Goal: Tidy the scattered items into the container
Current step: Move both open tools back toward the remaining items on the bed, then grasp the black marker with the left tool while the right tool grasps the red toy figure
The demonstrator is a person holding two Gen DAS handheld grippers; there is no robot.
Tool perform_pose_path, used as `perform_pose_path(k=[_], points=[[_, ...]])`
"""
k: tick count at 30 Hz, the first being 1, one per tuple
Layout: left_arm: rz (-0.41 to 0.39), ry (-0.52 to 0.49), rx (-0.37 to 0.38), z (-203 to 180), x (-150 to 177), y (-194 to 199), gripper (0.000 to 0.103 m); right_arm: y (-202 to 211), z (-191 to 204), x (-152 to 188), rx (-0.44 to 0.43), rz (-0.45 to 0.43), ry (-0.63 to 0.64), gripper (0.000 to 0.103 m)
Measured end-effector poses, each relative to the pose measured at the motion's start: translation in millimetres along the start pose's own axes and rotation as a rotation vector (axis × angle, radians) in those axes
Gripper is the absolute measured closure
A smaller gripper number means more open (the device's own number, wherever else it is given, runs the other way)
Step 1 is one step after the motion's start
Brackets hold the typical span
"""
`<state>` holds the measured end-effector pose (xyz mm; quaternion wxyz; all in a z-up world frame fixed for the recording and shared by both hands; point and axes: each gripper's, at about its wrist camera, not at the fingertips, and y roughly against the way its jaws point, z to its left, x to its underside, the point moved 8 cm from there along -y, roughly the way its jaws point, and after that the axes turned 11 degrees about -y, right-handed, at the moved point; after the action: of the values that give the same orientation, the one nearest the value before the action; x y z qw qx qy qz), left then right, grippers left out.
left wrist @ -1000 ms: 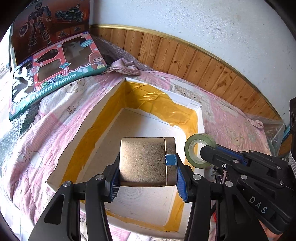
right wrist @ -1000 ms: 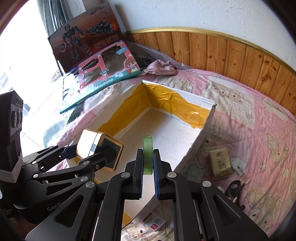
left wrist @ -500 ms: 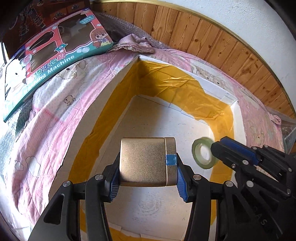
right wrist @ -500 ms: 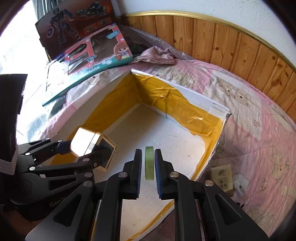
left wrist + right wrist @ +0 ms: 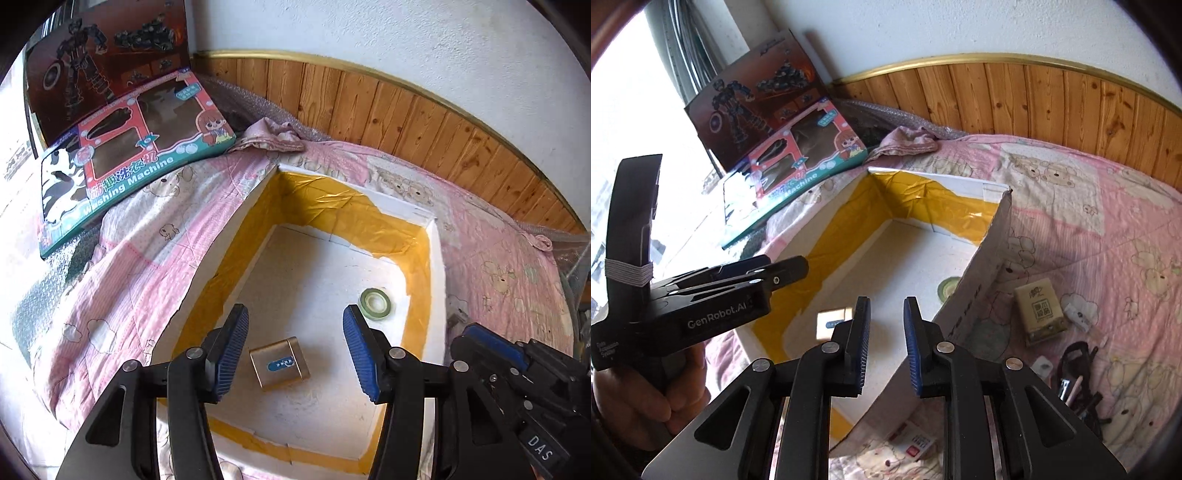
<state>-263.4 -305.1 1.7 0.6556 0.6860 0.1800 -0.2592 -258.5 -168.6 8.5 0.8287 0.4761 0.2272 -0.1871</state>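
Left wrist view is showing the drop-off step wrapping up: gold box (image 5: 279, 363) is lying flat on the white floor of the container (image 5: 236, 229), and the tape roll (image 5: 375, 302) is lying nearer the far right wall, well apart from it. Left gripper (image 5: 295, 352) is hovering above w/ jaws spread wide, blue pads (image 5: 232, 347) touching nothing, holding nothing. Right gripper (image 5: 886, 343) is also hanging empty over the near edge, jaws parted but narrower than the left's, nothing btwn them. Judging by this, both carried items are in, so next move is calling for a swing out to the leftovers on the pink quilt (image 5: 1089, 221) to the right of the container: a tan packet (image 5: 1038, 309) just beside the outer wall, a small white piece (image 5: 1078, 316) next to it, and a dark tangle (image 5: 1078, 373) nearer the cam, can't tell what exactly. Right side is looking closest for the packet; jaws would need opening wider to span it.
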Motion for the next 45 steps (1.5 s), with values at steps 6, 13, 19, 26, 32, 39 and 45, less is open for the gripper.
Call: perform_pose_path(k=[6, 13, 19, 26, 32, 39, 45], points=[[-0.048, -0.082, 0.012, -38.2, 36.0, 47.4, 0.048, 40.9, 1.4, 34.2, -0.037, -0.038, -0.03, 0.083], [-0.08, -0.166, 0.048, -85.4, 67.3, 85.8, 0.048, 87.1, -13.9, 66.0, -0.032, -0.091, -0.084, 0.081], [-0.093, -0.238, 0.086, -128.2, 88.5, 105.1, 0.048, 117.8, -30.4, 92.1, -0.02, -0.134, -0.131, 0.081], [-0.072, -0.301, 0.116, -164.6, 113.3, 109.1, 0.048, 142.8, -69.6, 123.5, 0.021, -0.162, -0.211, 0.081], [-0.017, -0.289, 0.122, -169.2, 137.3, 96.8, 0.048, 146.2, -97.7, 152.0, 0.057, -0.137, -0.264, 0.081], [0.068, -0.261, 0.101, -146.5, 169.1, 70.7, 0.048, 135.0, -117.6, 168.3, 0.068, -0.106, -0.309, 0.081], [0.103, -0.265, 0.156, -167.7, 172.0, 47.5, 0.047, 117.3, -138.1, 175.4, 0.088, -0.07, -0.352, 0.081]])
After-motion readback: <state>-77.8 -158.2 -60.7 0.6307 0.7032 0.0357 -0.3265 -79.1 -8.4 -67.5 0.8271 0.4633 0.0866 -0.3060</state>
